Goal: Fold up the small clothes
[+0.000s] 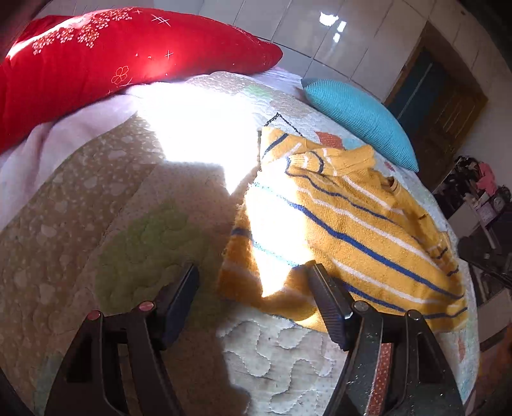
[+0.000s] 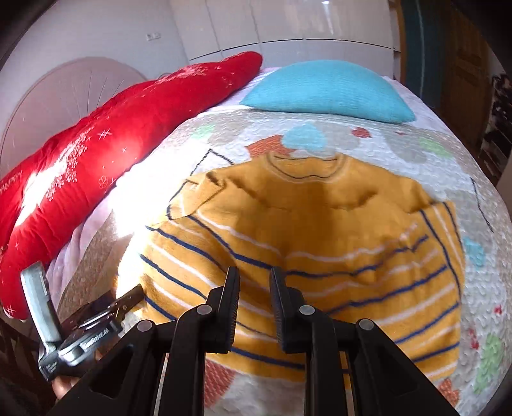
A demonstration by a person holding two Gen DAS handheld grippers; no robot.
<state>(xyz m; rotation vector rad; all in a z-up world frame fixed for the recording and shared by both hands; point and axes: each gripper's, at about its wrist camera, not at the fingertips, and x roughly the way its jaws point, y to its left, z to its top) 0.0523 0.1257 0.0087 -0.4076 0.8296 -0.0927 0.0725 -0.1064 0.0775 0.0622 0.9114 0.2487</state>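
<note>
A small yellow knit sweater (image 1: 358, 224) with blue and white stripes lies on the quilted bed; it also shows in the right wrist view (image 2: 304, 243), neck toward the pillows and both sleeves folded in over the body. My left gripper (image 1: 252, 272) is open and empty, just above the sweater's near left corner. My right gripper (image 2: 254, 275) hovers over the sweater's lower middle with its jaws a narrow gap apart and nothing between them. The left gripper's body (image 2: 80, 339) shows at the lower left of the right wrist view.
A red pillow (image 1: 105, 60) lies along the bed's far left side, and a blue pillow (image 1: 361, 118) lies at the head. The patterned quilt (image 1: 112, 224) has a bright sun patch. White wardrobe doors (image 2: 288, 22) and a dark doorway stand behind.
</note>
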